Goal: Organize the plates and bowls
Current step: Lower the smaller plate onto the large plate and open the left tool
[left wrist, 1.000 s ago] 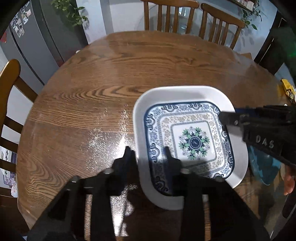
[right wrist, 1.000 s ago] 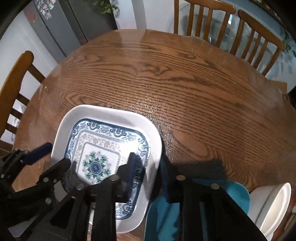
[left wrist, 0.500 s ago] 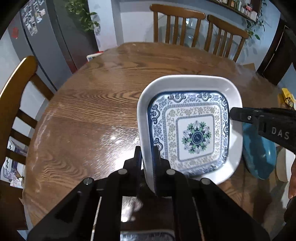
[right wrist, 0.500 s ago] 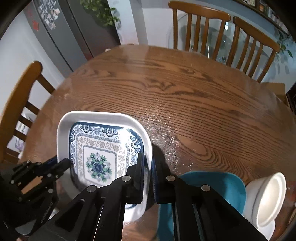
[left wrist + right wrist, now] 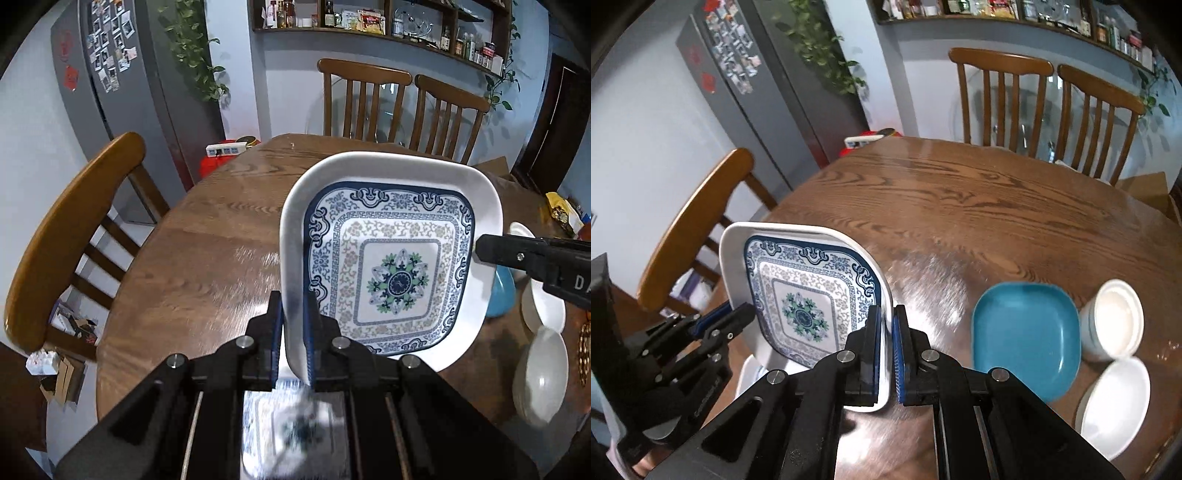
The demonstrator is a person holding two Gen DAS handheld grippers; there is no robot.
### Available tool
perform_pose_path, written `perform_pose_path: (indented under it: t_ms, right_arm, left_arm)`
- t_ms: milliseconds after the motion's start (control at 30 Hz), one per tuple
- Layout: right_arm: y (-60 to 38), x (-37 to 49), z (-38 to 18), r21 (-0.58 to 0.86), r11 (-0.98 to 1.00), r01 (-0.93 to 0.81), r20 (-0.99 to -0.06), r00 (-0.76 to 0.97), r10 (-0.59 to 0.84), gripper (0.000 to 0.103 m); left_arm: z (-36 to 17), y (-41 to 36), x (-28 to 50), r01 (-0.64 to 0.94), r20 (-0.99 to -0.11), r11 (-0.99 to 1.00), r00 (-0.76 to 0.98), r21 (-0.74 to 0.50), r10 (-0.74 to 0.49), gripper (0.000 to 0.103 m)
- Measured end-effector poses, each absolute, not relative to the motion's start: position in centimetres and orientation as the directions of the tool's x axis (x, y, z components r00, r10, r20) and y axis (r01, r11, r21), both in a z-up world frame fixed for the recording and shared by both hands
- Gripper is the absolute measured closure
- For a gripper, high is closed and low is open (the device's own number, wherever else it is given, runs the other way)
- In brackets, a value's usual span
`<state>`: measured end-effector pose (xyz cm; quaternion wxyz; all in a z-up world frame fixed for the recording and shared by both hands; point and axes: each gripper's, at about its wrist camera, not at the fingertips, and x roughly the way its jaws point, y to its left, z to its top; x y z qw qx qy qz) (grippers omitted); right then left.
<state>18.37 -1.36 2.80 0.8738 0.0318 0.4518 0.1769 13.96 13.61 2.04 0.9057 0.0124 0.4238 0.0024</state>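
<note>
Round, dark-grained wooden table [image 5: 979,206] is seen beneath both views, with spindle-back chairs [image 5: 364,99] at twelve o'clock. Nearest, the left gripper [image 5: 293,332] is clenched on one rim of the white square plate with a blue-and-green floral pattern [image 5: 391,266], and the right gripper [image 5: 884,350] is clamped on the opposite rim. Since a second ago, both sets of jaws have been closed onto the plate, and it has been raised clear of the table and tilted. Farther off, at three o'clock, a teal square plate [image 5: 1027,332] and white bowls [image 5: 1115,321] are left on the wood. A stacking move is judged likely.
</note>
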Motion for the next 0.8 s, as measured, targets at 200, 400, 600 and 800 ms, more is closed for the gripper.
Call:
perform_pose_path:
  t_ms: [200,400,600,800]
  right_arm:
    - [-0.9,14.8,2.6,0.240,0.921,-0.307,-0.789,0.490,0.370,0.095]
    - [-0.2,12.4,1.3,0.275,0.903,-0.331,-0.809,0.428,0.403,0.095]
    - [1.3,11.2,-0.3,0.282,0.893,-0.350,-0.831,0.376,0.410,0.095]
    - [2.8,11.7,-2.6,0.314,0.886,-0.341,-0.856,0.302,0.420,0.095]
  left_arm:
    - [1.6,13.9,10.0,-0.004,-0.778,1.000,0.627,0.024,0.021,0.095]
    - [0.5,14.7,7.2,-0.029,-0.803,0.999,0.595,0.031,0.042,0.095]
    - [-1.0,16.0,6.2,-0.065,-0.826,0.997,0.559,0.041,0.071,0.095]
    - [-2.5,17.4,6.3,-0.092,-0.848,0.995,0.523,0.047,0.088,0.095]
